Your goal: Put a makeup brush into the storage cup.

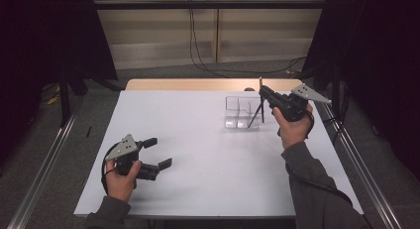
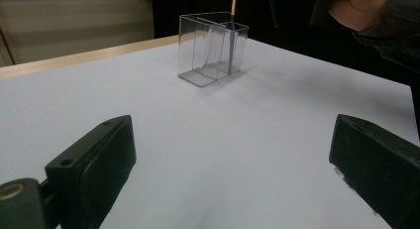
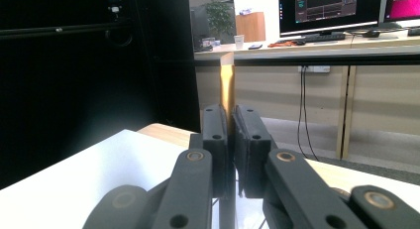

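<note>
White table [image 1: 208,159] carries a clear divided container [image 1: 242,111] toward its far right, the left gripper [image 1: 157,152] low near the front left with jaws spread wide on nothing, the right gripper [image 1: 262,91] clamped on a thin orange-tipped stick [image 1: 260,101] standing upright in that container.

High view looks down the table [image 1: 198,154]; both tool views skim it.

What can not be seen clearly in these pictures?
- Thin stick in the right gripper: right gripper view, lower part hidden by the shut jaws.
- Its lower end in the clear box: high view, too small.
- Left gripper: left gripper view, jaws cut off by the bottom edge.
</note>
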Tool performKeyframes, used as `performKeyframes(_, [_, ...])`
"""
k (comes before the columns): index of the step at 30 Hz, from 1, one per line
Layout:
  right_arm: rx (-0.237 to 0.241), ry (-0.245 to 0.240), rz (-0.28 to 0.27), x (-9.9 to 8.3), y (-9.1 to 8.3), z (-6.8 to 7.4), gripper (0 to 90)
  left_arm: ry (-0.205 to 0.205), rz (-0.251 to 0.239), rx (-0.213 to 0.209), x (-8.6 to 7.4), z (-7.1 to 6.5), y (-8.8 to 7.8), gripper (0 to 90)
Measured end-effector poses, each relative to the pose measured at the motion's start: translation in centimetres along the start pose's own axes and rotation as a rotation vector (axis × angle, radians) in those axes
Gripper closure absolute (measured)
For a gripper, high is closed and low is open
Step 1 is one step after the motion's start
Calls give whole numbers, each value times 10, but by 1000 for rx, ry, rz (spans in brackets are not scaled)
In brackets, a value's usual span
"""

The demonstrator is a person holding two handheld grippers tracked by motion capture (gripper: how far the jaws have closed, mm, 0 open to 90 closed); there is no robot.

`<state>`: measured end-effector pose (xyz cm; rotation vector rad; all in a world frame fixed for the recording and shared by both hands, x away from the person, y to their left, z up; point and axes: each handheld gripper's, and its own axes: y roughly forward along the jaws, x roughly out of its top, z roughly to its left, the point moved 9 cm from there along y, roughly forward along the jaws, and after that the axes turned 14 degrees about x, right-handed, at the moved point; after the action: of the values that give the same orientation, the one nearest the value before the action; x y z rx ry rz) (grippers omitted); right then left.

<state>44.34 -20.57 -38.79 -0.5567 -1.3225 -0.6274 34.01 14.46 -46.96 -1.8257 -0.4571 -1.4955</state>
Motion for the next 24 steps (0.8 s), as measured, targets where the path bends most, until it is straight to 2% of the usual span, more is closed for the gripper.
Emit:
performKeyframes(9, [-1, 10, -10, 2, 3, -7, 851, 7, 7, 2, -1, 1, 0, 39])
performKeyframes(13, [5, 8, -13, 4, 5, -8, 851, 6, 2, -16, -1, -1, 0, 39])
performKeyframes(16, [6, 4, -13, 6, 6, -9, 851, 8, 5, 3, -1, 1, 0, 39])
performKeyframes(24, [1, 3, -19, 10, 8, -14, 851, 7, 7, 6, -1, 1, -1, 39])
